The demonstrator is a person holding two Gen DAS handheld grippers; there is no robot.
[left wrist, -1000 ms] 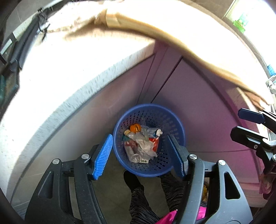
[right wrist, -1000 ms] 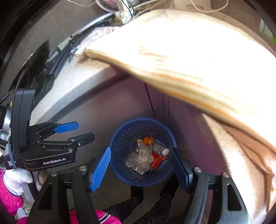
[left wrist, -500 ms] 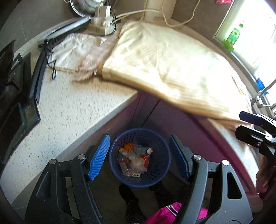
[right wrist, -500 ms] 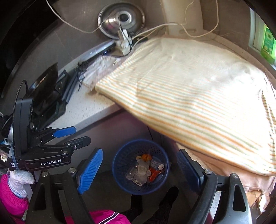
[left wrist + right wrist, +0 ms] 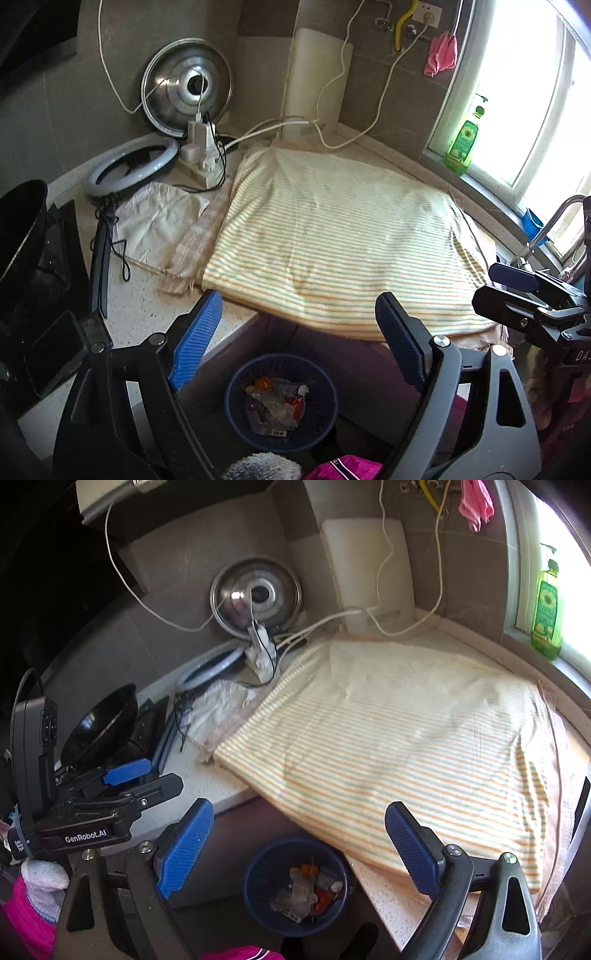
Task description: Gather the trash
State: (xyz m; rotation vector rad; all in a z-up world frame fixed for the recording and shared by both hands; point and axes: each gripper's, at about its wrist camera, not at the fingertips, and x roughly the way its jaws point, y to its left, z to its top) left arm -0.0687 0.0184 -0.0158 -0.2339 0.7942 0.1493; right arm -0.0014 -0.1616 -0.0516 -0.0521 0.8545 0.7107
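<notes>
Both claws, left gripper [image 5: 291, 343] and right gripper [image 5: 299, 845], gape empty above counter edge. Blue basket [image 5: 236, 402] on floor holds trash [image 5: 275, 404]; striped cloth [image 5: 332, 251] shows none left, task looks near done.

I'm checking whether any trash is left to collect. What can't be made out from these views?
- Under the striped cloth: both views, the cloth covers that counter.
- Lower trash in the blue basket: both views, buried by upper wrappers; items too small to name.
- Floor around the basket: hidden by the left gripper, the right gripper and the counter edge.
</notes>
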